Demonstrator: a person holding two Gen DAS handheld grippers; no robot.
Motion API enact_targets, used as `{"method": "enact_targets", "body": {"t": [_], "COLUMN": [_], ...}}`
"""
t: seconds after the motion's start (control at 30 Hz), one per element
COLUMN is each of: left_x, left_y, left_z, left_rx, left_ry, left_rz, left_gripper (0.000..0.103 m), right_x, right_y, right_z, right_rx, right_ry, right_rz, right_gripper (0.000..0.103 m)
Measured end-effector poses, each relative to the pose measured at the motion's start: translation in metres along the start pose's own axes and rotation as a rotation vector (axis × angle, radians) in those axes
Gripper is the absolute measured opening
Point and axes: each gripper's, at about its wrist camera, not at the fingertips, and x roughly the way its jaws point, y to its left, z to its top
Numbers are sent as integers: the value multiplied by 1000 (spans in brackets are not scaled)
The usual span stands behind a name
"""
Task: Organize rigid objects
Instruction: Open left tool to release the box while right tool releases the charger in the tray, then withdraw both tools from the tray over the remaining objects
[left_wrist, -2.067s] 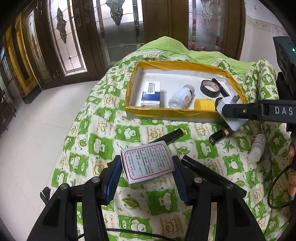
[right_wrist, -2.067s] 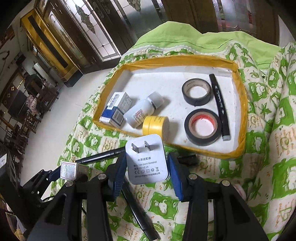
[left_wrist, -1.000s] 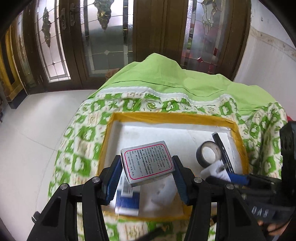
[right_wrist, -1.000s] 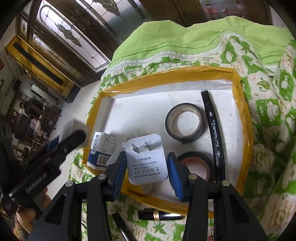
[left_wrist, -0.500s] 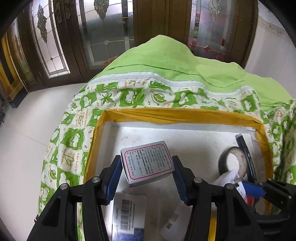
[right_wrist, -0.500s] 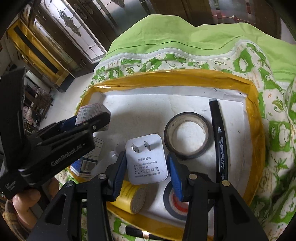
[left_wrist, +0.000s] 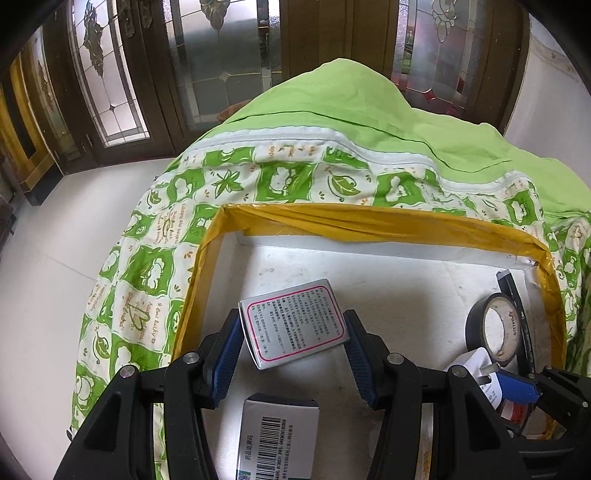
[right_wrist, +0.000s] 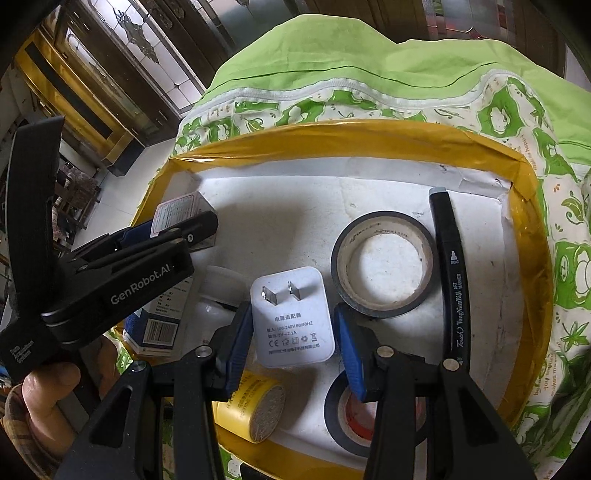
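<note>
1. The left gripper (left_wrist: 293, 341) is clenching a silver box (left_wrist: 293, 323) with a pink-bordered label between its blue pads (left_wrist: 227, 352), holding it over the left part of a yellow-rimmed tray (left_wrist: 369, 221).
2. The silver box is tilting, its upper edge pointing toward 1 o'clock, and whether it is touching the tray's white floor cannot be told.
3. At 6 o'clock from the silver box, a white and blue carton (left_wrist: 277, 435) with a barcode is lying flat on the tray floor.
4. The right gripper (right_wrist: 291, 339) is grasping a white power adapter (right_wrist: 291, 317) by its sides, prongs pointing toward 12 o'clock, above the middle of the tray.
5. At 2 o'clock from the adapter, a black tape roll (right_wrist: 382, 264) is lying flat, and just beside it at 3 o'clock a black art marker (right_wrist: 452, 280) is lying along the tray's right wall.
6. At 7 o'clock from the adapter, a yellow tape roll (right_wrist: 251, 410) is resting near the tray's front edge; at 5 o'clock a second black roll with a red core (right_wrist: 351, 417) is sitting partly behind the right finger.
7. A white bottle (right_wrist: 218, 291) is lying at 9 o'clock from the adapter, mostly hidden.
8. The tray is sitting on a green and white patterned cloth (left_wrist: 147, 266).
</note>
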Motion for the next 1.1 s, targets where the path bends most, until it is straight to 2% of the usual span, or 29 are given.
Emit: {"method": "enact_targets", "body": {"t": [0.1,0.17,0.33,0.63,0.73,0.87,1.0,1.1], "left_x": [-1,-4,-19,-85,-106,-124,-126,-123], "left_y": [3,4,1,10,14,26,34,36], "left_z": [-1,-3,-8,-39,-68,-128,-185,-201], "left_rx": [0,-1,7,-16,-52,-132,-202,-240], "left_ry": [-7,-10,-33,-131,-137,-135,-78,-16], "left_rz": [14,10,10,53,36,34,42,27], "left_gripper": [58,65,72,81,84,91,91,91], "right_x": [-1,-2,-11,-44,-62,-87,-107,-118], "right_y": [0,0,0,0,3,8,17,24], "right_z": [-1,-1,-4,-17,-26,-44,-65,-81], "right_rx": [-2,4,8,43,37,23,-17,-46], "right_ry": [-4,-8,-30,-97,-145,-213,-263,-289], "right_rz": [0,3,6,44,35,-2,-55,-87], "right_gripper": [45,45,45,56,60,62,63,64]}}
